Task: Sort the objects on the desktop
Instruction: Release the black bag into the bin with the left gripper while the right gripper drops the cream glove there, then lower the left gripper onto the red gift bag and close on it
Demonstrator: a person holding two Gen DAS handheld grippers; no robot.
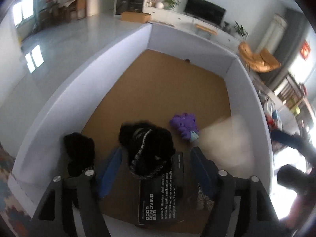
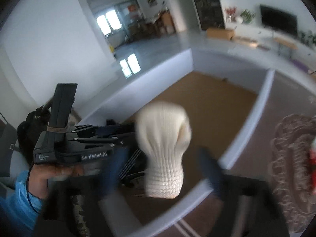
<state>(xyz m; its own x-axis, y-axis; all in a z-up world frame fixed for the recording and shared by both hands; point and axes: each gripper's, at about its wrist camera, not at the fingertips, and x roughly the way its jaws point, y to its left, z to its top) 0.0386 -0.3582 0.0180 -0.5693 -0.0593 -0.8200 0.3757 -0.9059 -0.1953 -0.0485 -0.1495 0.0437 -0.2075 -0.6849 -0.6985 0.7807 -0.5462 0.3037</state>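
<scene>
A white-walled box [image 1: 110,73] with a brown cardboard floor holds the sorted things. My left gripper [image 1: 156,162] hangs open over it, above a black striped cloth bundle [image 1: 146,148] that lies on a black "Odor Removing Bar" carton [image 1: 160,197]. A second black cloth [image 1: 79,154] lies left of it and a purple toy [image 1: 184,123] to the right. My right gripper [image 2: 164,169] is open, its fingers wide apart, with a cream knitted sock [image 2: 164,148] blurred between them above the box; the sock shows as a pale blur in the left wrist view [image 1: 227,136].
The box's near white wall [image 2: 177,207] runs under the right gripper. A lace mat [image 2: 292,167] lies on the brown table to the right. The person's left hand holding the other gripper [image 2: 65,148] is at the left. A patterned cloth [image 1: 7,187] lies outside the box.
</scene>
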